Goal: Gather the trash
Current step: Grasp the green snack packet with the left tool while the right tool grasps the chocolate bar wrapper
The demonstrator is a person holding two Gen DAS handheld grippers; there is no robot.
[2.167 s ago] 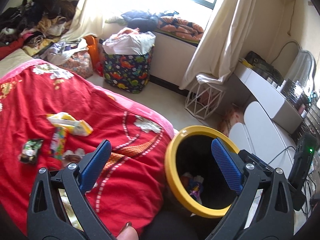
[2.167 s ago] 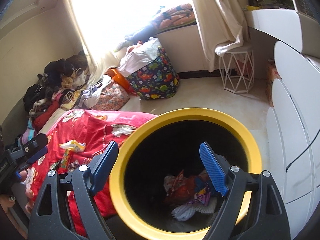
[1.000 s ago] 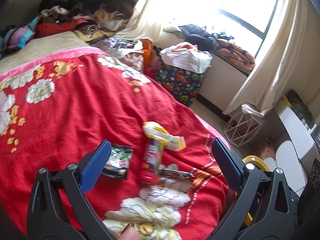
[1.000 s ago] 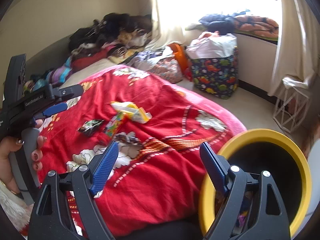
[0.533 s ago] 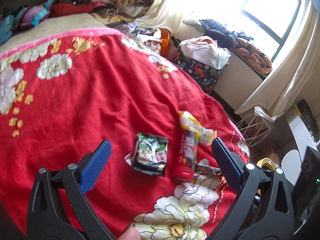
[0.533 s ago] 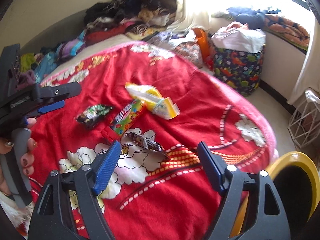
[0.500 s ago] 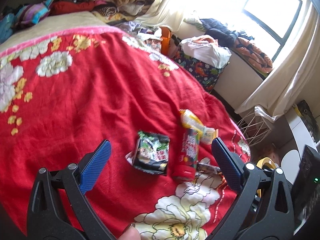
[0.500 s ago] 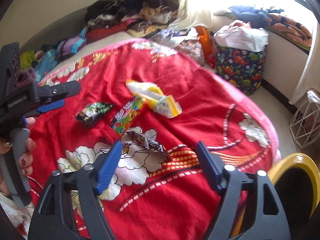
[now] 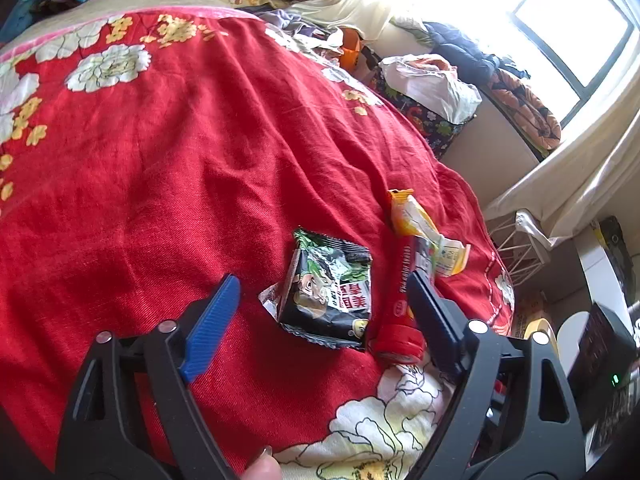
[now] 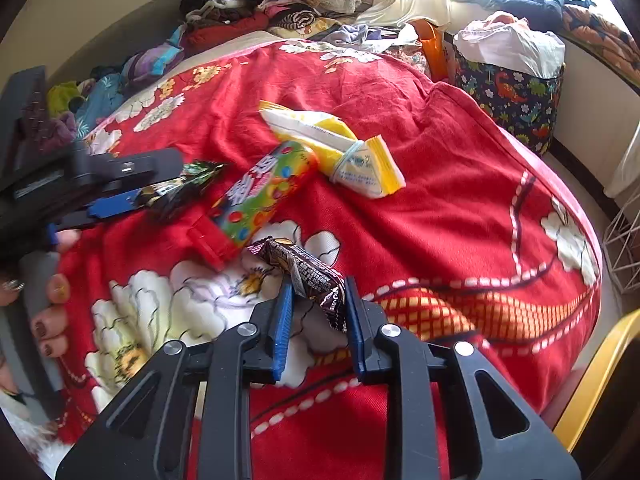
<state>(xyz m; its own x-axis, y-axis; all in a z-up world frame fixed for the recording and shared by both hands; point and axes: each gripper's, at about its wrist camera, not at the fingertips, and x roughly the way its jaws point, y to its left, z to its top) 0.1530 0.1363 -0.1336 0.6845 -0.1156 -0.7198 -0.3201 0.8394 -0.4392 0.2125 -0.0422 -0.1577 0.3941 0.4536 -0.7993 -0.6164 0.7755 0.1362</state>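
Right hand-held gripper (image 10: 316, 304) clamps brown wrapper (image 10: 304, 268) on red blanket (image 10: 440, 200)

A home bedroom: a bed (image 9: 168, 152) under a red floral blanket, heaped clothes (image 10: 280, 4), a curtained window (image 9: 576, 28)

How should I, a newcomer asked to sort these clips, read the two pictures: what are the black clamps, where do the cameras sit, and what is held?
There is no robot here. A person holds a clamp tool in each hand, and each tool has a wide-angle camera looking along its blue-padded jaws. One picture is from the left gripper, with its jaws open over a green-black snack packet beside a red candy tube. The other is from the right gripper, whose jaws pinch a brown wrapper. Everything lies on a red flowered blanket, with a yellow wrapper nearby. A yellow bin rim shows at the right edge.
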